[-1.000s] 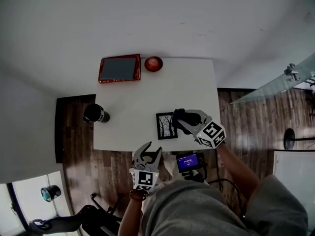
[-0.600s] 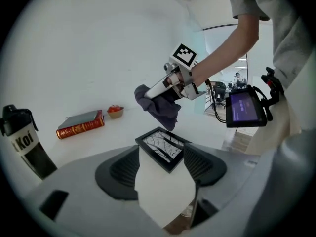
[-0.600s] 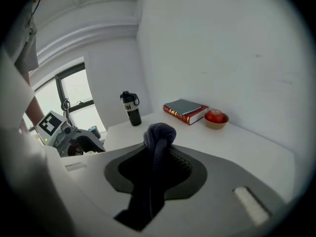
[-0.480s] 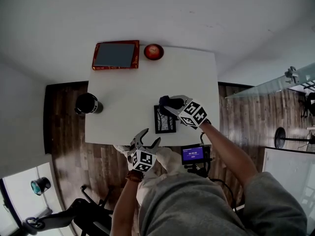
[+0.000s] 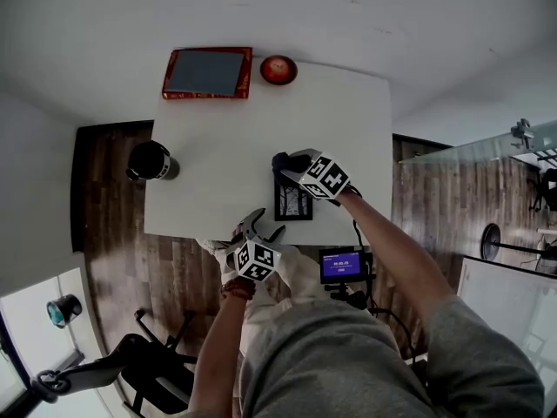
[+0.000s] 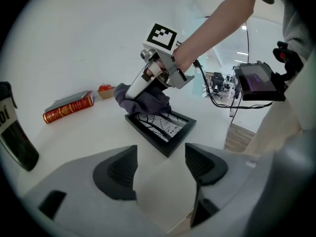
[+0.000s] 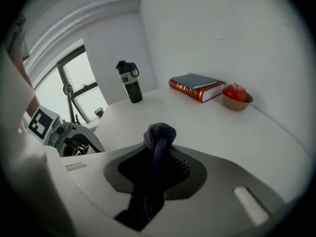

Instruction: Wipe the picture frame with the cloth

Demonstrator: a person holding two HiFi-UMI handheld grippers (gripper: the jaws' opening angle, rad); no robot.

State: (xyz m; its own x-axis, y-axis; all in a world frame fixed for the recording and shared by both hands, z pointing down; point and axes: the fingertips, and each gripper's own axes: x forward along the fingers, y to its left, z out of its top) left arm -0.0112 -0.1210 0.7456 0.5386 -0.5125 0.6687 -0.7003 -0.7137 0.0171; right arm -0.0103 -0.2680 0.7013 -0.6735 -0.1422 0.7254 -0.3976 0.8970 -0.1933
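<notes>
Since a second ago the right gripper (image 5: 291,167) has shifted from the right of the picture frame (image 5: 294,205) to its upper edge in the head view. The left gripper (image 5: 261,226), at lower centre, now has its tips at the table's (image 5: 218,138) near edge. Its jaws have just been opening and stand spread wide with nothing between them, only bare tabletop. The right gripper's jaws are pinched on the dark cloth (image 7: 159,132), which bunches above them and hangs down between them. In the left gripper view the cloth lies against the far end of the black frame, which lies flat near the table's lower right edge. A red book (image 5: 207,72) and a bowl with an apple (image 5: 278,70) sit at the top edge, and a dark bottle (image 5: 152,161) at the left.
</notes>
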